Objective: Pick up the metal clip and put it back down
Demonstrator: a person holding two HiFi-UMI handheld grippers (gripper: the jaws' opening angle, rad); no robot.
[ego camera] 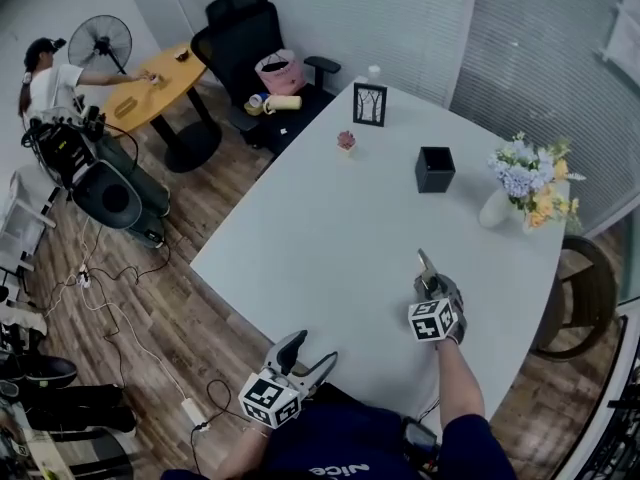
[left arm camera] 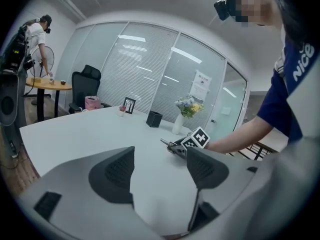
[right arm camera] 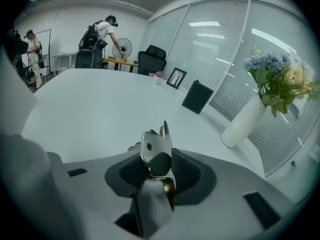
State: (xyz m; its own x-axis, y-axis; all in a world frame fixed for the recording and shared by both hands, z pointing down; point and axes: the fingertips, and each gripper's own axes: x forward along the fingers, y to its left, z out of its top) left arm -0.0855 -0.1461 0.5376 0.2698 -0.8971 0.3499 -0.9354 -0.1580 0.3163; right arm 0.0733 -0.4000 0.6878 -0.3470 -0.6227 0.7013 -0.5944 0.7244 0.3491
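Slatted blinds behind glass walls close off the far side of an office, and a wide white tabletop (ego camera: 330, 218) fills the middle of the head view. Toward its far end stand a frame (ego camera: 369, 104), a small pink plant (ego camera: 346, 141), a black box (ego camera: 435, 168) and a white vase (ego camera: 495, 210) of flowers. Beyond the far corner sits a black chair (ego camera: 250, 48). Farther off, a person (ego camera: 40, 78) leans over a round wooden table (ego camera: 160, 83) beside a fan (ego camera: 100, 40). Cables trail over the wood floor (ego camera: 200, 298).

The right gripper (ego camera: 431, 286) hangs over the near right part of the tabletop, tilted downward. Its jaws pinch the clip (right arm camera: 156, 146): in the right gripper view both dark pads press on the clip's sides, and its shiny pointed end sticks out ahead of them toward the box. The clip's brass-coloured part lies deeper between the jaws. From the left gripper view the clip sits low over the white surface, but whether its tip touches cannot be told.

The left gripper (ego camera: 308, 353) sits at the near edge of the tabletop, well apart from the right one. Its jaws stand spread wide with only bare tabletop showing between them, and they point toward the right gripper and the vase behind it.
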